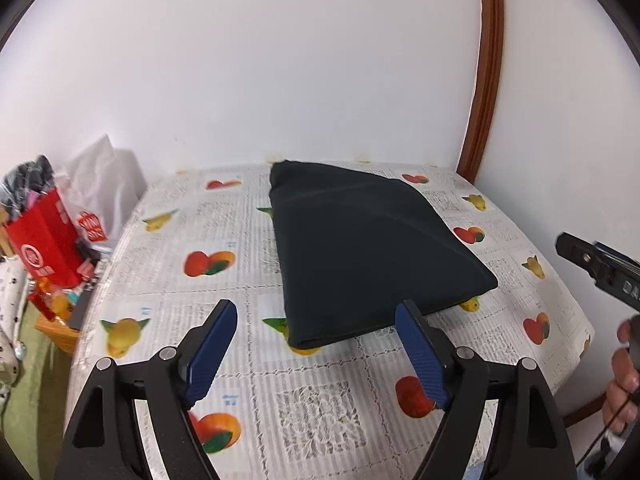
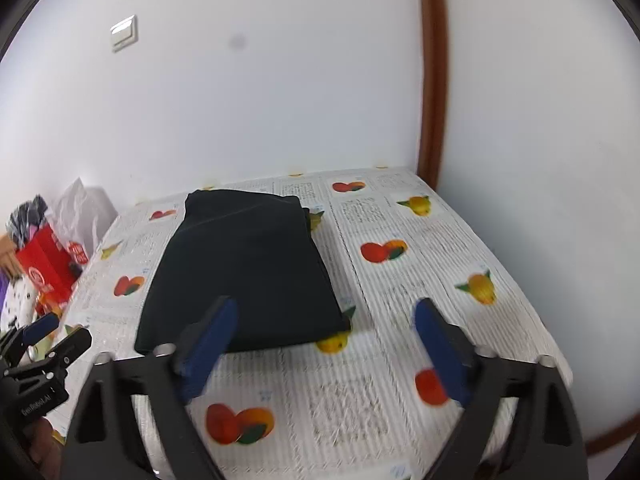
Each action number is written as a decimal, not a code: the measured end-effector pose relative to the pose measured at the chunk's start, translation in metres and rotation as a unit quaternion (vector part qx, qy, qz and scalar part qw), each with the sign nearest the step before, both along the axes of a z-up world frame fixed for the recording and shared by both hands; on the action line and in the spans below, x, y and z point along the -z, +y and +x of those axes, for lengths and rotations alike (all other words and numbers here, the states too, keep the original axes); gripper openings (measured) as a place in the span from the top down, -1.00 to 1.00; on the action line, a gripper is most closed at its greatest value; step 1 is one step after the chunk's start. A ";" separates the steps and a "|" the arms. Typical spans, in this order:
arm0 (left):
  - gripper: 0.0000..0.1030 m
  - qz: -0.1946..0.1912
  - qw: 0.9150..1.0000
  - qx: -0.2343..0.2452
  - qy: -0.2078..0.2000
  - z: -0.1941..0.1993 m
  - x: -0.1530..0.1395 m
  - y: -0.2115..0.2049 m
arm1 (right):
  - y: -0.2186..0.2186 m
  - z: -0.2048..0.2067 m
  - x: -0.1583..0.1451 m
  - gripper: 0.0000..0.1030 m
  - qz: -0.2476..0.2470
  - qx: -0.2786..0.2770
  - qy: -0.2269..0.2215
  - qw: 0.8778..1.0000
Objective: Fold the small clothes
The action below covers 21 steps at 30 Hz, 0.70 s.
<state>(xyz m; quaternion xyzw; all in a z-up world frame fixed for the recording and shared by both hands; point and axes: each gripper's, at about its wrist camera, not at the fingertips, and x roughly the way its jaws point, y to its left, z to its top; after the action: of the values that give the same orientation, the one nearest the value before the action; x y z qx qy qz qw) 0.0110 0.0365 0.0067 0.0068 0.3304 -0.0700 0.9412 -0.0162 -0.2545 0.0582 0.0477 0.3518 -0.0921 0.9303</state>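
A dark folded garment (image 1: 360, 248) lies flat on the fruit-print tablecloth (image 1: 224, 208), reaching back toward the wall. My left gripper (image 1: 316, 312) hovers above the garment's near edge, blue pads wide apart, nothing between them. In the right wrist view the same garment (image 2: 248, 264) sits left of centre on the tablecloth (image 2: 420, 248). My right gripper (image 2: 326, 316) is raised off the cloth with its jaws spread wide and empty; its left pad overlaps the garment's near edge in the picture only. The other gripper's tip (image 1: 592, 264) shows at the right edge, beside a hand (image 1: 624, 376).
A red paper bag (image 1: 44, 236) and white plastic bags (image 1: 100, 188) stand left of the table, over cluttered items. White walls meet at a brown wooden trim (image 1: 486, 80) at the back right. The table's rounded edge (image 1: 576, 320) drops off on the right.
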 end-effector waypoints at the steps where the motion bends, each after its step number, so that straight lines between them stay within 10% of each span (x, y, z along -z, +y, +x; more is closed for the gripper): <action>1: -0.56 0.004 1.000 -0.005 -0.004 -0.005 -0.002 0.000 | 0.003 -0.010 -0.002 -0.90 0.004 0.004 -0.010 1.000; 21: -0.75 0.004 0.999 -0.025 -0.045 -0.077 -0.027 0.000 | 0.036 -0.084 -0.008 -1.00 -0.050 0.026 0.013 0.998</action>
<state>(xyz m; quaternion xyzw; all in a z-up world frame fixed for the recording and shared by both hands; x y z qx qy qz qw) -0.0661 0.0366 0.0338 0.0052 0.2884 -0.0446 0.9565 -0.1002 -0.2187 0.0661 0.0092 0.3573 -0.1341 0.9243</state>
